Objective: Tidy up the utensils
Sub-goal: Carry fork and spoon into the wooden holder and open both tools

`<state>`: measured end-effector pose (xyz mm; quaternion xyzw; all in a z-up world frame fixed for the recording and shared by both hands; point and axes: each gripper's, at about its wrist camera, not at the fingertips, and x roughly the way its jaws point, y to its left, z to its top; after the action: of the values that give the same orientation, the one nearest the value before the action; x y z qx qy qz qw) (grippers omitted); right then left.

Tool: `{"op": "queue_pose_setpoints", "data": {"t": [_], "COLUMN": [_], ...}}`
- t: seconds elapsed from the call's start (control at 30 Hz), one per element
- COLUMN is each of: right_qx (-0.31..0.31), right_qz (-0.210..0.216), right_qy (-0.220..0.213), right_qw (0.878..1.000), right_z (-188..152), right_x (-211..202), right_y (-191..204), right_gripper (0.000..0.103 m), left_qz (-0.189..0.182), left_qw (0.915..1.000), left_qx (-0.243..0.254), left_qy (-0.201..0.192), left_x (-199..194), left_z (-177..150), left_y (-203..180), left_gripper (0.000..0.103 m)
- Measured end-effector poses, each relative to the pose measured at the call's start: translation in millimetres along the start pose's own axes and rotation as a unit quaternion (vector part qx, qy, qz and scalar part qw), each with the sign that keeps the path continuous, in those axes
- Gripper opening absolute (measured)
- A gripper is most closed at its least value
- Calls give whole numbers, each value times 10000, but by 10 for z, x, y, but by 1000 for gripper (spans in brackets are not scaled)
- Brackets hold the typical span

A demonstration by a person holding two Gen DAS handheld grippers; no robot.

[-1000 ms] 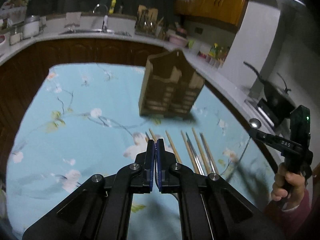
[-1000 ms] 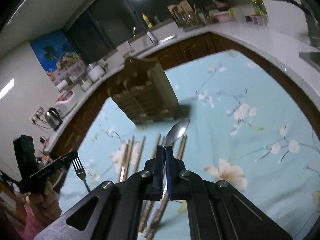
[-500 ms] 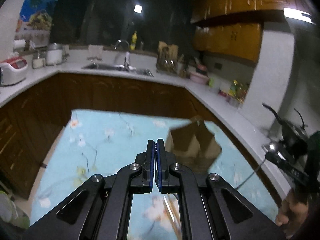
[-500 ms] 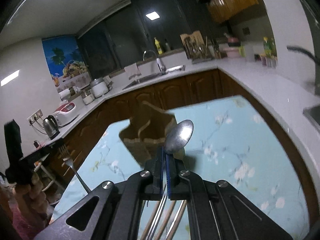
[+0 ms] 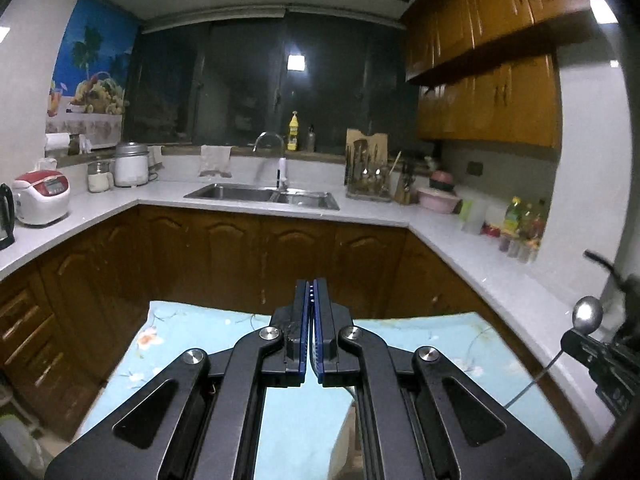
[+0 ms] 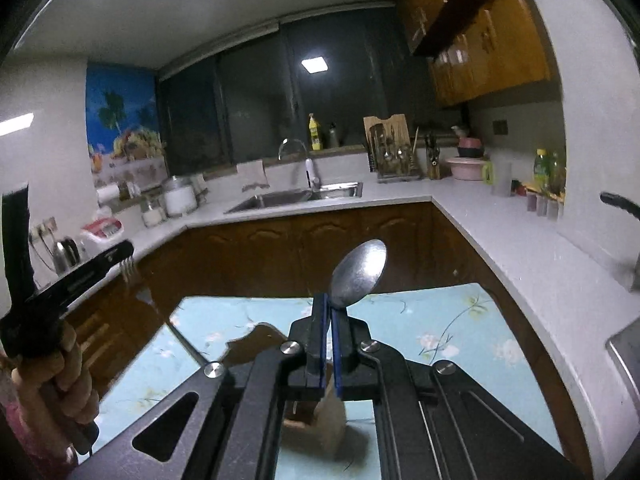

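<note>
While right gripper jaws clamp spoon, left gripper jaws pinch fork above blue floral cloth

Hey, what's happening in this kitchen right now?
A person is sorting utensils with a handheld gripper in each hand. The right gripper is shut on a spoon, bowl pointing up. The left gripper is shut on a fork. Both are held above the floral tablecloth, over the wooden utensil holder, with neither utensil in it yet.
</note>
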<state>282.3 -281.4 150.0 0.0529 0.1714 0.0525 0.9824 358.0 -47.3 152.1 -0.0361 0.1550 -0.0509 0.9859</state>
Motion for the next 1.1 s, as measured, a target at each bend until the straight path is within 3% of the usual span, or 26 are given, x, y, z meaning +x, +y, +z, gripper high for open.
{"op": "queue_pose_setpoints", "data": {"t": [0.17,0.37,0.47,0.87,1.1], "right_qx": [-124,-33,70,306,428], "right_qz": [38,123,204,369,419], "right_qy": [376,815,957,1074,1107], "right_qw": [9992,9966,9952,9931,9920], "right_z": [-242,-495,-562,-505,-495], "right_x": [356,637,712,755,747], "right_y": [58,25,-27,-143,-156], "right_gripper": [2,2,2,3,8], "left_qz": [21,-211,-373,-647,-608], "left_qw": [9995,9976,9972,9942,9936], "left_qx": [146,202,289,376,394], "left_qy": [264,630,589,779,863], "left_x": [282,448,434,433,433], "left_z": [-290,-510,-567,-567,-572], "left_y": [-121,-182,-250,-399,-461], "left_gripper": [2,2,2,3,5]}}
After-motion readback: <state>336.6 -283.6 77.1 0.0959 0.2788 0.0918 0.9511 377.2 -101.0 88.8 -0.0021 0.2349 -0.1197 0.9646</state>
